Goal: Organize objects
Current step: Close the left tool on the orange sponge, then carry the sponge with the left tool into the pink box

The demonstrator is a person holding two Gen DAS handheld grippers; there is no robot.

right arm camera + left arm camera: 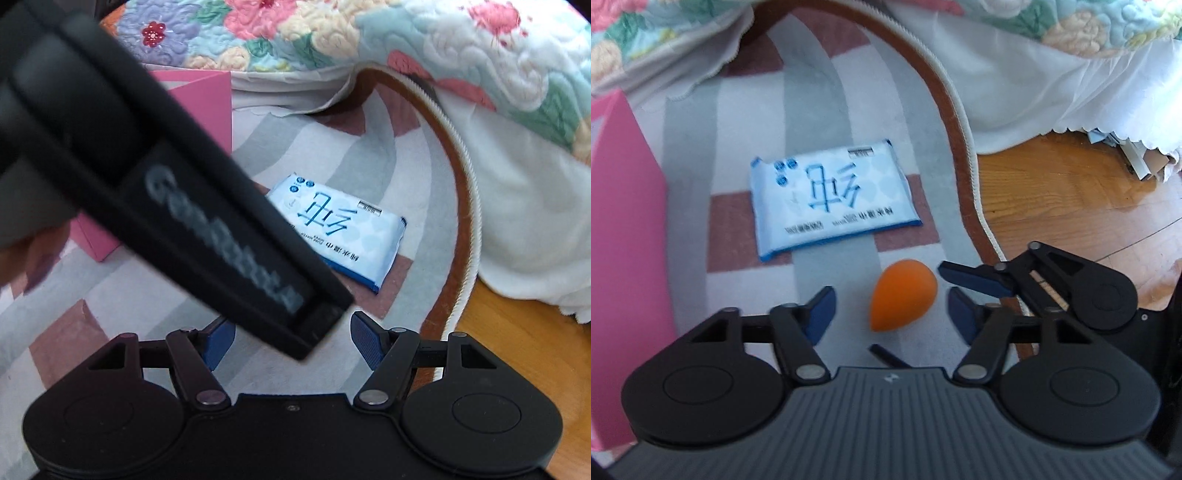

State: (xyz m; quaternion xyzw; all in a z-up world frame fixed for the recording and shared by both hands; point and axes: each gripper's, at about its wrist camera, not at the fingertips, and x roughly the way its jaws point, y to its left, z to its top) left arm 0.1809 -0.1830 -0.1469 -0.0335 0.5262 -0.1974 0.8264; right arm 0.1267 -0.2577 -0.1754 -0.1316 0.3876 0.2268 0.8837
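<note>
On the striped rug (827,110), an orange egg-shaped sponge (903,293) is framed between the parted pads of the left claw (892,314), untouched. Beyond it a blue wipes packet (831,199) is laid flat. The right claw (291,341) is held apart, gripping nothing.

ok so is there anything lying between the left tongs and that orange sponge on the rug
Nothing visible. The orange sponge lies on the rug right between the open left tongs, pads clear of it on both sides. The right tongs reach in beside it from the right, without blocking.
</note>
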